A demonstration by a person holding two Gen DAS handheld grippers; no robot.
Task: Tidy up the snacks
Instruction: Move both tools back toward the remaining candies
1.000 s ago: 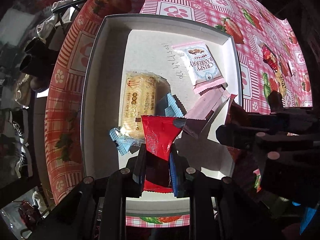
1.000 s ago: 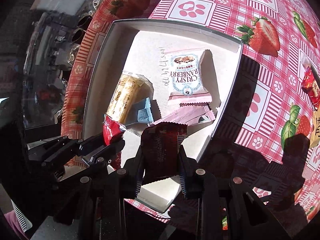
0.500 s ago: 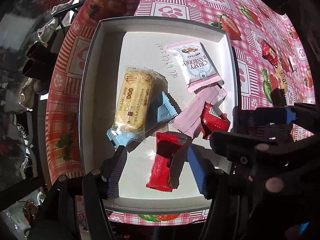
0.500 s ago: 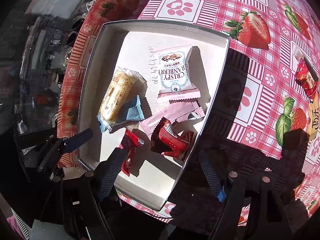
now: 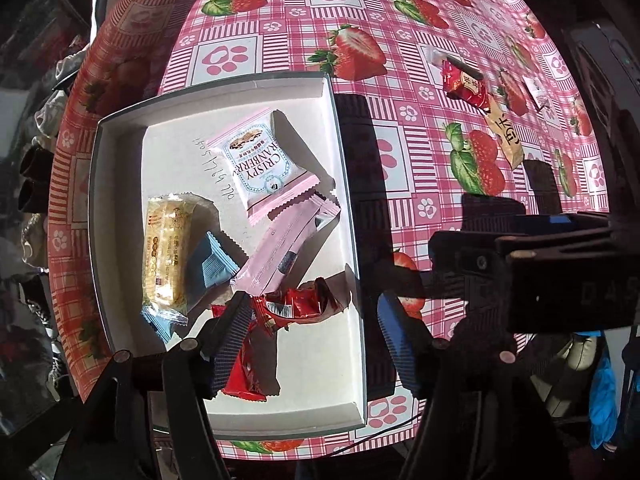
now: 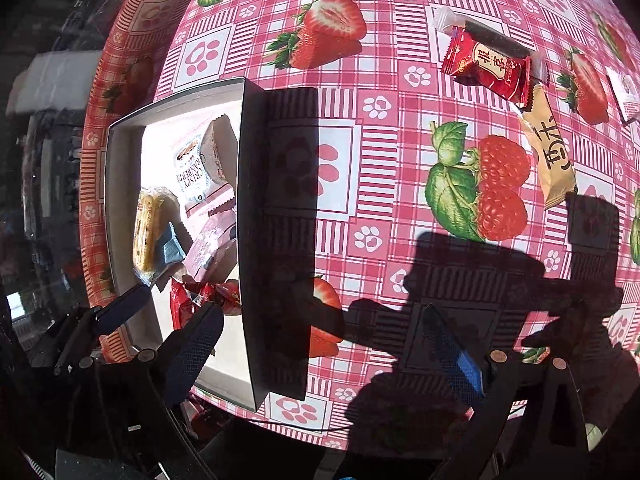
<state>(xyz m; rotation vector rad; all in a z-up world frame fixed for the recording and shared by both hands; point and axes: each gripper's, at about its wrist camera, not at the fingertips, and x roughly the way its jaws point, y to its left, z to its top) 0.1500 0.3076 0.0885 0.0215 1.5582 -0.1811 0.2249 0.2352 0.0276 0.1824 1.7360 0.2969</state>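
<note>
Red packets (image 5: 256, 344) dropped into box (image 5: 120, 240) | left tool (image 5: 312, 332) opened, empty | right tool (image 6: 320, 340) wide, empty

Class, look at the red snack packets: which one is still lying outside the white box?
The red packet with gold lettering, on the strawberry tablecloth; the other red packets lie inside the white box.

home | strawberry-print tablecloth (image 5: 360, 8) | shoes (image 5: 34, 180) on floor beside table
</note>
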